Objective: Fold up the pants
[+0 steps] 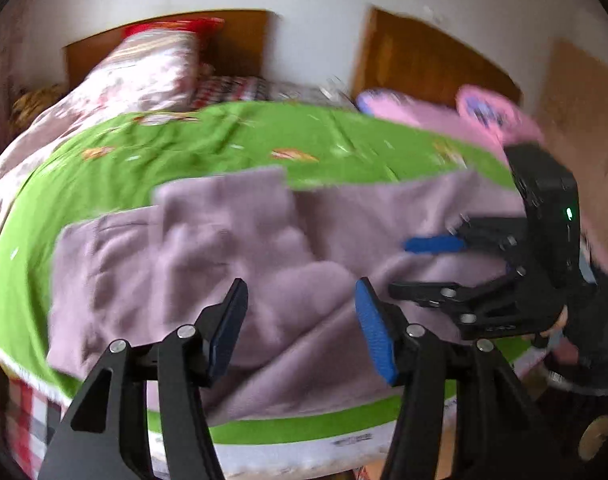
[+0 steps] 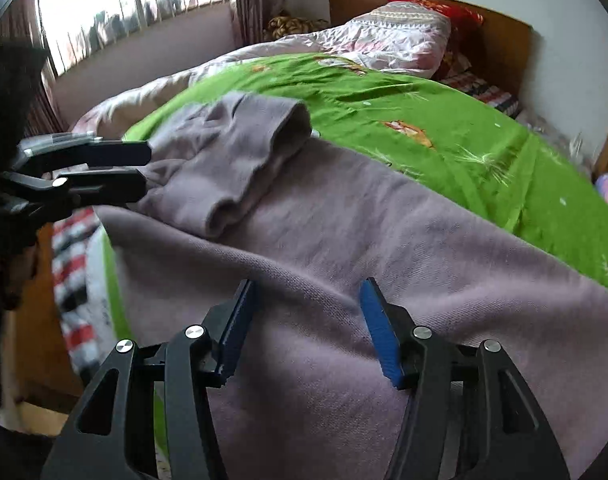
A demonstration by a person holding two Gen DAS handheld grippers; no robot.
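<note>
The pants [image 2: 344,232], mauve and fleecy, are lying spread across the near side of the green bedspread [image 2: 444,128], their near edge running along the bed's edge just under me, with one end already doubled back into a rumpled roll of cloth off toward the window side. Starting from the left: my left gripper [image 1: 300,328] is hovering over that end of the garment, its jaws standing about half open with cloth showing behind the gap and nothing pinched between the blue pads [image 1: 374,332]; that view is blurred, so I cannot tell whether the tips are brushing the fabric. Moving rightward, my right gripper [image 2: 308,328] is hanging over the long flat stretch of the legs, jaws likewise about half open, pads clear of the cloth on both sides, holding nothing. I am judging this as the approach before a pinch, so to do it well I am aiming each gripper at the near edge, wanting both layers between the pads rather than only the top one. I am planning to close both sides at matching points, so the fold carries over evenly. The risk I am watching is the loose roll on the left dragging askew, or the bedspread getting caught in the pinch.
</note>
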